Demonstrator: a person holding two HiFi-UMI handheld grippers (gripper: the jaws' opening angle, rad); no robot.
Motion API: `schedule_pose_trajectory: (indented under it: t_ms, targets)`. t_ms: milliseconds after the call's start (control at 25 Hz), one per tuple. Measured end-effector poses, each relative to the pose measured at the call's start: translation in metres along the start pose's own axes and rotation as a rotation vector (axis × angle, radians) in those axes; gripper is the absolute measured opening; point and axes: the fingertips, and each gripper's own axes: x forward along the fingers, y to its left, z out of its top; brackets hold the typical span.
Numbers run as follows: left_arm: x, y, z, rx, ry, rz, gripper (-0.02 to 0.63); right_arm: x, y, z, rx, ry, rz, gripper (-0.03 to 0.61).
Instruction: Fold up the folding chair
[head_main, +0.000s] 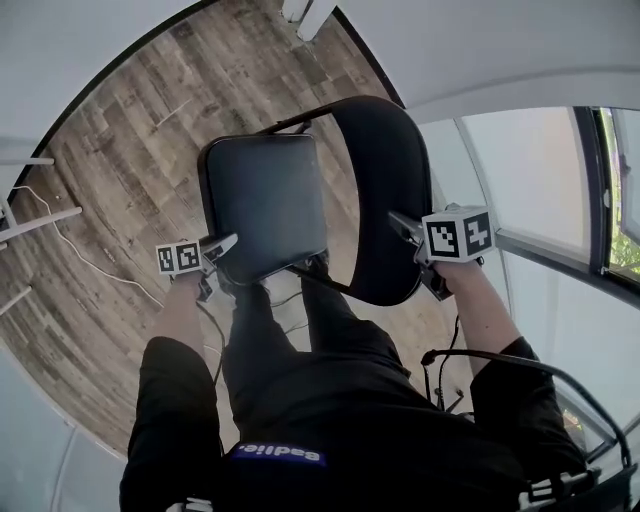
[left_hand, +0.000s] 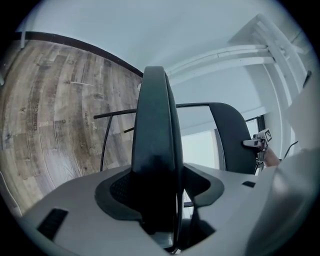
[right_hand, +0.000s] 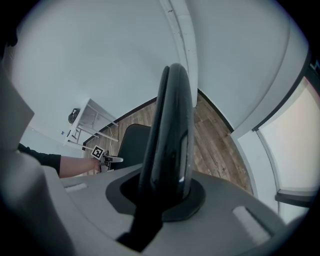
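The black folding chair stands on the wood floor just in front of my legs. Its padded seat is tilted up, with the curved backrest to its right. My left gripper is shut on the seat's near left corner. In the left gripper view the seat edge fills the gap between the jaws. My right gripper is shut on the backrest's right edge, and the backrest rim runs up between its jaws. Each gripper shows in the other's view: the right gripper and the left gripper.
Thin black chair frame tubes show left of the seat. A white cable lies on the wood floor at the left. White furniture legs stand at the far left, a white rack by the wall, and a window on the right.
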Motion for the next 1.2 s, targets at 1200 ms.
schedule_pose_trajectory:
  t_ms: [1200]
  targets:
    - [0.025, -0.133, -0.015, -0.005, -0.090, 0.161, 0.239, -0.052, 0.028, 0.011, -0.091, 0.048, -0.100, 0.052]
